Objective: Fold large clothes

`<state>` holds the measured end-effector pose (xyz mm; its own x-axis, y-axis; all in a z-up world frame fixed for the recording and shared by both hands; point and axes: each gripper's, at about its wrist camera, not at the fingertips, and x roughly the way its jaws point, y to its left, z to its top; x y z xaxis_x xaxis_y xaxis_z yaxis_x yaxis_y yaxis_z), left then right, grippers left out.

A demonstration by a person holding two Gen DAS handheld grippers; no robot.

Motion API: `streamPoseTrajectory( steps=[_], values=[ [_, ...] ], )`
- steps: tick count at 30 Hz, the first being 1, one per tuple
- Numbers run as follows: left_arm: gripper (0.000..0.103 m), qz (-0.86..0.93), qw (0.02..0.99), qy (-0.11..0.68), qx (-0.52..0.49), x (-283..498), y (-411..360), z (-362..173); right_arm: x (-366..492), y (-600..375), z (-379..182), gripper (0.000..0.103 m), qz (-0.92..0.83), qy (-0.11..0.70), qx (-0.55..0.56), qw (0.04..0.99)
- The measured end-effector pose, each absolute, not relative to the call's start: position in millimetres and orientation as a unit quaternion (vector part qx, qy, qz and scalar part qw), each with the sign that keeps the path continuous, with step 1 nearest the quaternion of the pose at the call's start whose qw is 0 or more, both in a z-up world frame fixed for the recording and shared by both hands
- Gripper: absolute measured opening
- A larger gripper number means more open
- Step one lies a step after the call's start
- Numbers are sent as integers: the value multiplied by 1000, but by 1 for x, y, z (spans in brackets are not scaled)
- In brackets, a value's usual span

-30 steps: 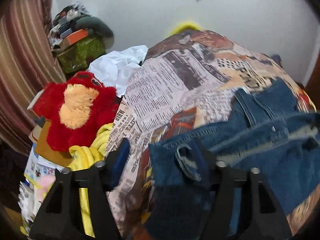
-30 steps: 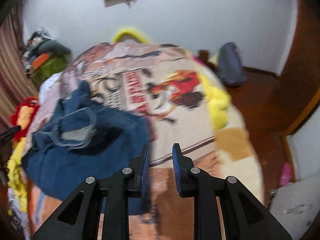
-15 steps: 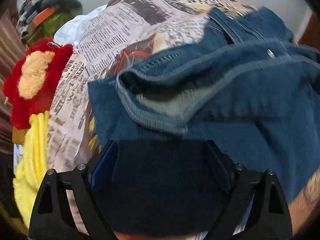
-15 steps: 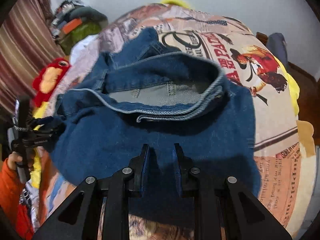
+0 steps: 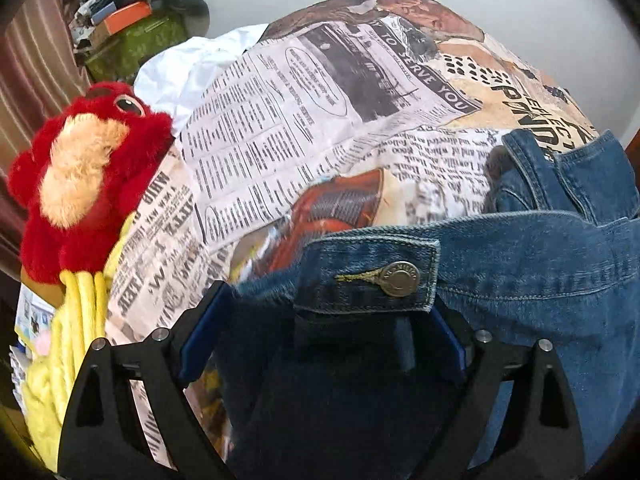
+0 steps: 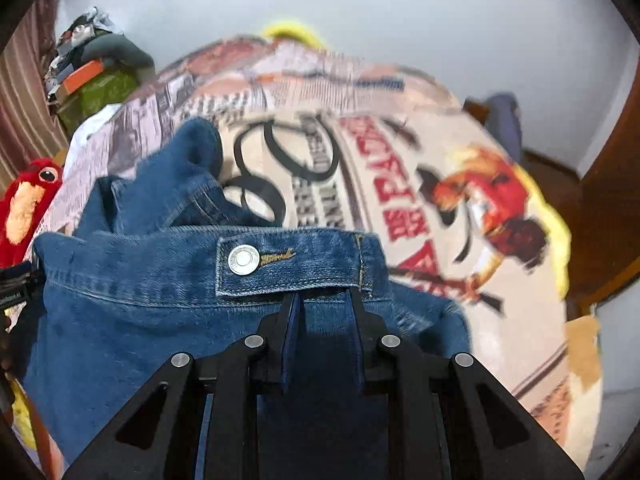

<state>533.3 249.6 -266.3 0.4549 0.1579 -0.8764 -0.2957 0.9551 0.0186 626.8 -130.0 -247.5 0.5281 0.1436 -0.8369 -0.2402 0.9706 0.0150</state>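
A pair of blue denim jeans (image 5: 532, 276) lies bunched on a bed with a newspaper-print cover (image 5: 300, 120). In the left wrist view the buttoned waistband tab with its metal button (image 5: 399, 279) lies between the wide-open jaws of my left gripper (image 5: 324, 320), whose blue pads straddle the denim. In the right wrist view the jeans (image 6: 132, 320) fill the lower left, and my right gripper (image 6: 322, 312) sits just under the waistband tab and button (image 6: 242, 259), its jaws narrowly apart with denim between them.
A red plush toy (image 5: 84, 176) and a yellow cloth (image 5: 68, 352) sit at the bed's left edge. A white cloth (image 5: 188, 68) and a cluttered green box (image 5: 136, 40) are behind. A grey bag (image 6: 504, 120) stands on the floor at right.
Both grippers have moved onto the jeans' waistband; the button tab now lies at each gripper's fingertips. The left jaws stay wide open, the right jaws narrow.
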Motion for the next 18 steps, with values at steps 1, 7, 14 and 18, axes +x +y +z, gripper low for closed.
streamPoseTrajectory(
  steps=[1, 7, 14, 18],
  values=[
    [93, 130, 849, 506, -72, 534, 251, -266, 626, -130, -248, 18, 109, 469, -52, 875],
    [93, 123, 854, 499, -77, 526, 258, -248, 609, -129, -235, 18, 119, 475, -72, 869],
    [93, 116, 880, 453, -84, 494, 259, -197, 571, -120, -193, 18, 171, 448, -35, 877],
    [93, 91, 893, 433, -79, 477, 243, -179, 546, -97, -176, 18, 213, 434, -38, 875]
  ],
)
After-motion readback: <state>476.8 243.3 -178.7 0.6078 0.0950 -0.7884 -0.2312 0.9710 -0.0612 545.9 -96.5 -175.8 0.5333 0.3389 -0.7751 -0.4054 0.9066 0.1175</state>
